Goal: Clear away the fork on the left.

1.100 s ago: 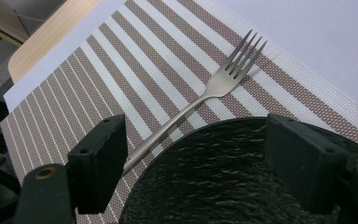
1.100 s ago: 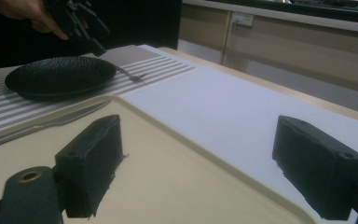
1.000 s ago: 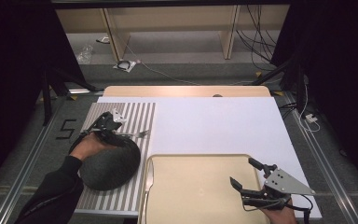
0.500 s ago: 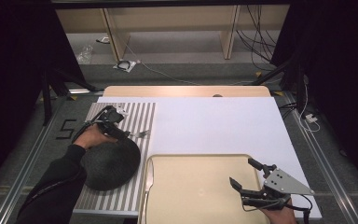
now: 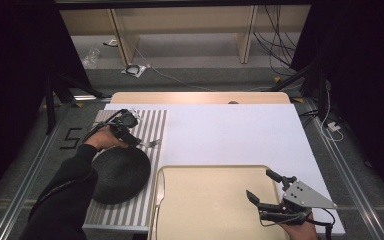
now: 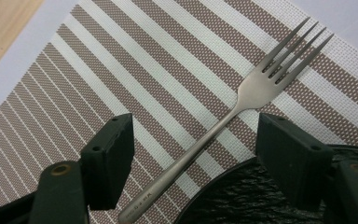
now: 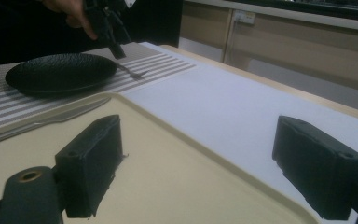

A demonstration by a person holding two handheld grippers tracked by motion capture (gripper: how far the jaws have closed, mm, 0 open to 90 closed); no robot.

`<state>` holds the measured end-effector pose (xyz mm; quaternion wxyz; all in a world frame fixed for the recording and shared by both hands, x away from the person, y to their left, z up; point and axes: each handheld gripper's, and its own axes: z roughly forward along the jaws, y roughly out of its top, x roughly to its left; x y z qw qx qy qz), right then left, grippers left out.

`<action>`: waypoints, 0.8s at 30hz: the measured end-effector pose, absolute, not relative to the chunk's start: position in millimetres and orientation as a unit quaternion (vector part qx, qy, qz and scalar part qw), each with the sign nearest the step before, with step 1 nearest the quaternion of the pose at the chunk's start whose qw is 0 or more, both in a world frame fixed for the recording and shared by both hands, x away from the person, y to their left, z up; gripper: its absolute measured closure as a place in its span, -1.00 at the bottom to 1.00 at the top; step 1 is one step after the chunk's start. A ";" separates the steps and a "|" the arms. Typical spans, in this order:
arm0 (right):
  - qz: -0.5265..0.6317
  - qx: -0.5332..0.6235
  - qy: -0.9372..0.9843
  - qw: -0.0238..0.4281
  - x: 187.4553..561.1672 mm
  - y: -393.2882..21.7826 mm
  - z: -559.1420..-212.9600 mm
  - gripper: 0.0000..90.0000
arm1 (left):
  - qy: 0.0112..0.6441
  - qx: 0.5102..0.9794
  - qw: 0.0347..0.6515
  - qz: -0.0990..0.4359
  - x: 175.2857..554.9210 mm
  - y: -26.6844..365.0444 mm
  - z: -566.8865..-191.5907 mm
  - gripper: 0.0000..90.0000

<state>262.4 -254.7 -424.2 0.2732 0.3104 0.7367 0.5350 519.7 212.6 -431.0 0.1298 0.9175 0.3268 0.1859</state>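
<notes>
The left gripper (image 5: pixel 130 131) hovers over the fork (image 6: pixel 223 119) on the striped placemat (image 5: pixel 152 125), jaws wide but just closing, straddling the handle without touching; the black plate (image 6: pixel 261 196) crowds one jaw. Lettering on the handle is too small to read. The right gripper (image 5: pixel 267 192) rests wide and empty over the bare beige tray (image 5: pixel 205 200).

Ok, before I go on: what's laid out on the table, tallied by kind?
Forks: 1, the fork on the striped placemat
Knives: 1, the knife at the tray's left edge
Plates: 1, the black plate
Placemats: 1
Trays: 1, the beige tray
Total: 5
</notes>
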 end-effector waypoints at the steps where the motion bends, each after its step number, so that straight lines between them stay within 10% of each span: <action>1: 0.535 0.310 0.737 0.273 262.4 -254.7 -424.2 -0.63 | 0.326 0.919 0.127 0.182 521.2 212.5 -432.2 -0.35; 24: 0.531 0.312 0.739 0.271 262.8 -255.4 -424.6 -0.63 | 0.297 0.942 0.087 0.132 539.4 207.2 -445.3 0.02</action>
